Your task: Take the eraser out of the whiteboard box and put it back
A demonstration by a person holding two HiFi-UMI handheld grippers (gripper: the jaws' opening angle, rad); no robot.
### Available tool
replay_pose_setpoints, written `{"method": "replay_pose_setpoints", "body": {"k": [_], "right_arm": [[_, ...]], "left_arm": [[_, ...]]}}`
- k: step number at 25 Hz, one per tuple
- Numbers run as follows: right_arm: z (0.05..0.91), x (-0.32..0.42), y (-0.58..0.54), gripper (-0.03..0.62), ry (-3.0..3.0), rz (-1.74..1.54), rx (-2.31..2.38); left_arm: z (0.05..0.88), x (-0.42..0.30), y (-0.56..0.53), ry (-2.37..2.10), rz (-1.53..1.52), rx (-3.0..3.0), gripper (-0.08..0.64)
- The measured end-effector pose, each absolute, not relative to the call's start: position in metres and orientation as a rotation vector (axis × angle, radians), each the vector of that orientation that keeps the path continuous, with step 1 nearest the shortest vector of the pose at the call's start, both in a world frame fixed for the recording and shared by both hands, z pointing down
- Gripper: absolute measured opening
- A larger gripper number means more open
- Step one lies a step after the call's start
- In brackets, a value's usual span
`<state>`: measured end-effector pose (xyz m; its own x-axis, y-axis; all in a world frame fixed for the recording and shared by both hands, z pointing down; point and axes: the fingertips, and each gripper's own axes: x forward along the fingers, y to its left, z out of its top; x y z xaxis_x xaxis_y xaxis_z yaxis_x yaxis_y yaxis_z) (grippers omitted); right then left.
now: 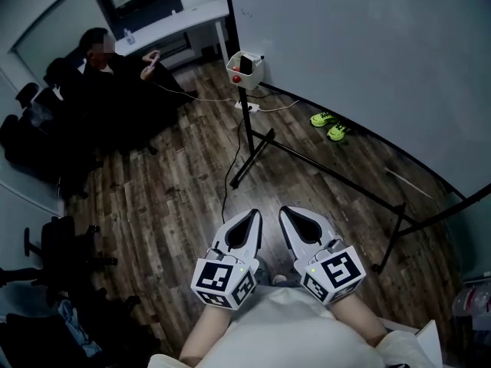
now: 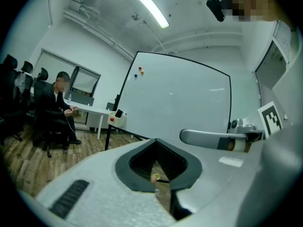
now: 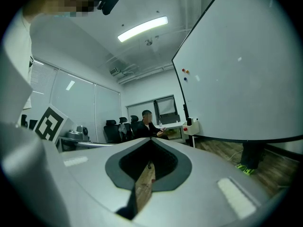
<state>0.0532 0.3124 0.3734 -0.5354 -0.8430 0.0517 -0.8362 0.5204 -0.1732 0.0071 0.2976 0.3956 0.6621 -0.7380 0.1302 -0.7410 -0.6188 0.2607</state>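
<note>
The small white whiteboard box hangs at the whiteboard's lower left corner, far ahead of me. A black eraser stands in it beside a red round piece. The box also shows small in the left gripper view, with the eraser sticking up. In the right gripper view the box is tiny. My left gripper and right gripper are held side by side close to my body, well short of the box. Both are shut with nothing between their jaws.
A person sits at the far left with a phone, beside a white desk and black office chairs. The whiteboard stand's black legs and a cable cross the wooden floor. Green shoes lie under the board.
</note>
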Motion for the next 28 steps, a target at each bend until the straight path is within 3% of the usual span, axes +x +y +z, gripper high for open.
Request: {"method": "replay_pose_setpoints", "body": {"k": [28], "right_arm": [[0.369, 0.037, 0.157, 0.003, 2.710, -0.274, -1.528]], "left_arm": [[0.395, -0.009, 0.139, -1.134, 0.037, 2.587, 0.002]]}}
